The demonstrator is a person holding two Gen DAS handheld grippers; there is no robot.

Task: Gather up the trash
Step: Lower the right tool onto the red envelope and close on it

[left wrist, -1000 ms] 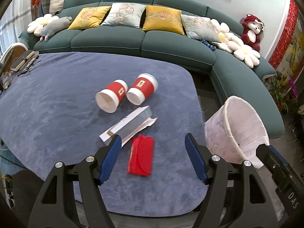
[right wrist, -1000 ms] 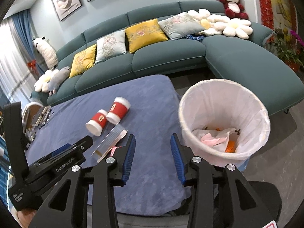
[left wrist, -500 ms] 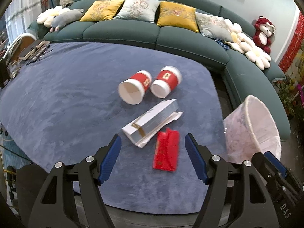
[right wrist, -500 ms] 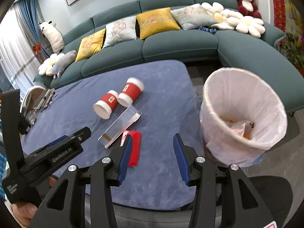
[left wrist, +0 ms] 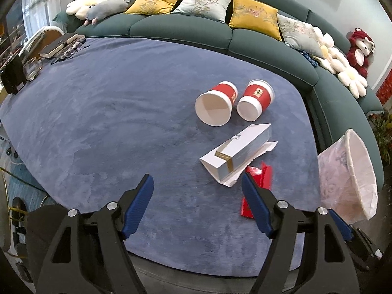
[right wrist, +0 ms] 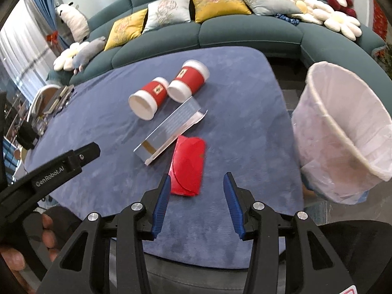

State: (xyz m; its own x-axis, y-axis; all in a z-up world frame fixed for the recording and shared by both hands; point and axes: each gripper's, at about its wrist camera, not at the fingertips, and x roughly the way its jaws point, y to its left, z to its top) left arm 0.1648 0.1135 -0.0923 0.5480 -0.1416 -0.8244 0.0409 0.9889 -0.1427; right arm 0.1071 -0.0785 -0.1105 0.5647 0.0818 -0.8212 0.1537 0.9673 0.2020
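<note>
The right claw (right wrist: 196, 202) is empty, its jaws apart, with the red packet (right wrist: 188, 165) just ahead on the blue worktop (right wrist: 245, 127). The left claw (left wrist: 197, 208) is opening, empty too. To grab well, go down straight and pinch the packet's near edge.

A teal sofa (left wrist: 186, 28) curves behind the blue bench (left wrist: 110, 112), carrying yellow cushions (left wrist: 154, 1) and a red plush toy (left wrist: 360, 50).

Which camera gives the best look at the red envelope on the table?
The right wrist view: the red envelope lies almost whole just ahead of the open right gripper, only its top edge tucked under the white box. In the left wrist view it is mostly hidden behind a gripper finger and the box.
</note>
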